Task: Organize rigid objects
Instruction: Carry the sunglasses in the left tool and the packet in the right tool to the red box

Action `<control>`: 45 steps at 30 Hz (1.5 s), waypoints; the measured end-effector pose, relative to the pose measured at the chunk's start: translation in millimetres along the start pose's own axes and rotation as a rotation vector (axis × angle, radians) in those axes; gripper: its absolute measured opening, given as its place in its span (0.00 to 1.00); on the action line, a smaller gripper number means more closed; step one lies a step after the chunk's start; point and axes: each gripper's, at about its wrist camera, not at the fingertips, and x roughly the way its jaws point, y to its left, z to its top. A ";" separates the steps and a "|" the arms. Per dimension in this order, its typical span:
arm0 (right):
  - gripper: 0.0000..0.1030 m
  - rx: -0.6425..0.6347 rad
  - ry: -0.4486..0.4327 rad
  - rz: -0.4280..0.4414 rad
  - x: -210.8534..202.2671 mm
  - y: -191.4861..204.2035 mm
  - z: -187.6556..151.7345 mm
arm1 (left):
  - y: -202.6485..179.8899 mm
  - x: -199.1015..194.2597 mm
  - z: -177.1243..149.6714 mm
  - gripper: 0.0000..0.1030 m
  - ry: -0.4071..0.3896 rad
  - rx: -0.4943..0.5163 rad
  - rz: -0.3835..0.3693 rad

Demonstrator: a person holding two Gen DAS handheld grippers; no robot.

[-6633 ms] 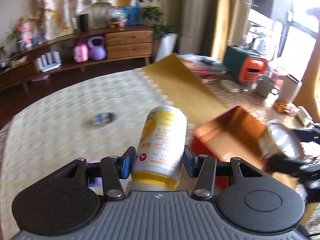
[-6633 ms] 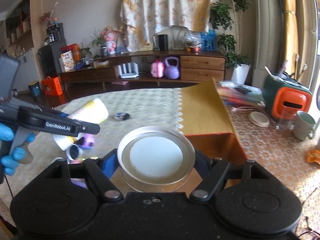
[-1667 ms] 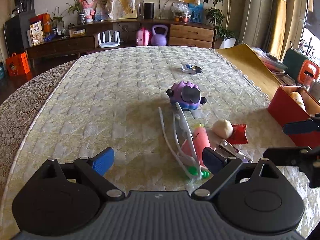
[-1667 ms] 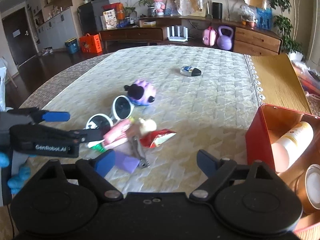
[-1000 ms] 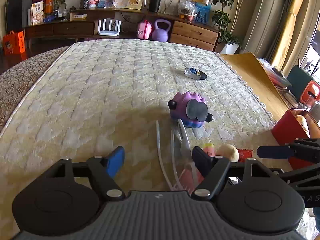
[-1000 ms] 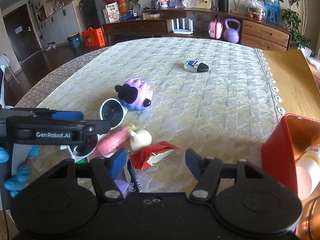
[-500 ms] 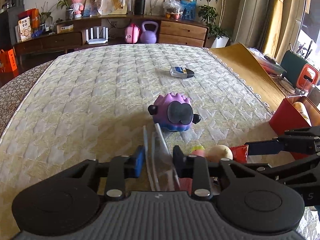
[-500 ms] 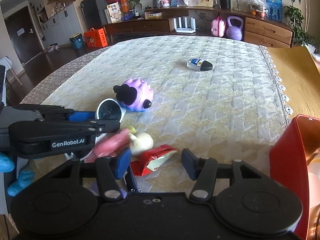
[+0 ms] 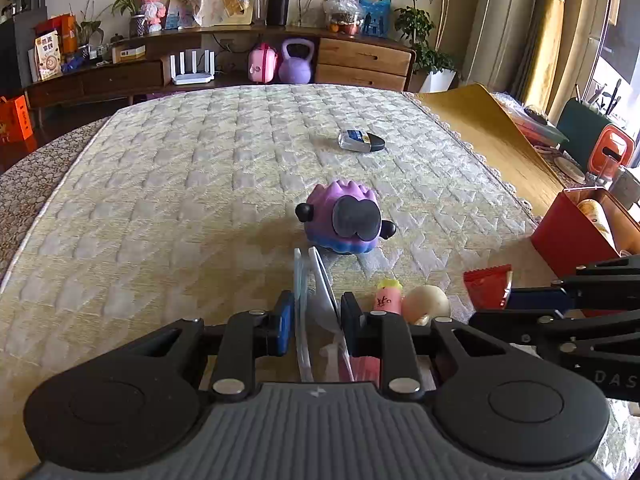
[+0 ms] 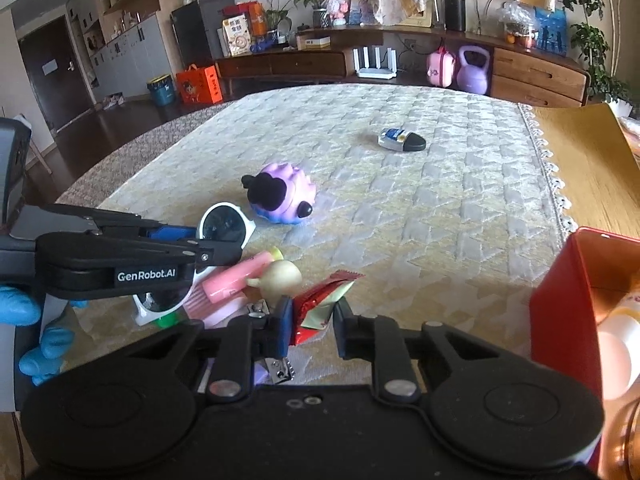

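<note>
Left to right in the right wrist view:

1. Left gripper (image 10: pixel 224 246), entering from the left edge: its jaws are narrow and clamp the white sunglasses (image 10: pixel 224 226) by the folded frame. In the left wrist view the same glasses (image 9: pixel 316 300) stand edge-on between the two pads, at lower centre.
2. Centre-left pile: a pink tube (image 10: pixel 236 278), a pale round object (image 10: pixel 282 278) and metal nail clippers (image 10: pixel 276 364) lie touching or just beside one another on the quilted cloth (image 10: pixel 400 208).
3. Right gripper (image 10: pixel 310 326), lower centre: its jaws are closing on the red snack packet (image 10: pixel 320 300), which sits between the pads and appears pinched.
4. Above the pile: a purple toy (image 10: pixel 280 194), and farther up a small bottle with a dark cap (image 10: pixel 402 140), both apart from the rest.
5. Right edge: the red box (image 10: pixel 560 320) holds a yellow-and-white can (image 10: pixel 616 332).

Progress, as a judgement: early to middle. The box holds at least one item; two items are in the jaws but not lifted clear; the tube, round object, clippers, toy and bottle remain unsorted.
</note>
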 end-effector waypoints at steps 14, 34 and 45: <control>0.20 -0.010 -0.045 -0.048 -65.8 6.1 -10.7 | 0.8 -49.5 7.1 0.23 -0.040 -0.010 -0.011; 0.20 0.028 -0.151 -0.191 -158.2 -32.2 -37.1 | -60.0 -126.4 31.4 0.20 -0.138 0.070 -0.092; 0.20 0.077 -0.087 -0.300 -169.0 -83.2 -46.0 | -133.8 -120.4 56.2 0.20 -0.093 0.138 -0.242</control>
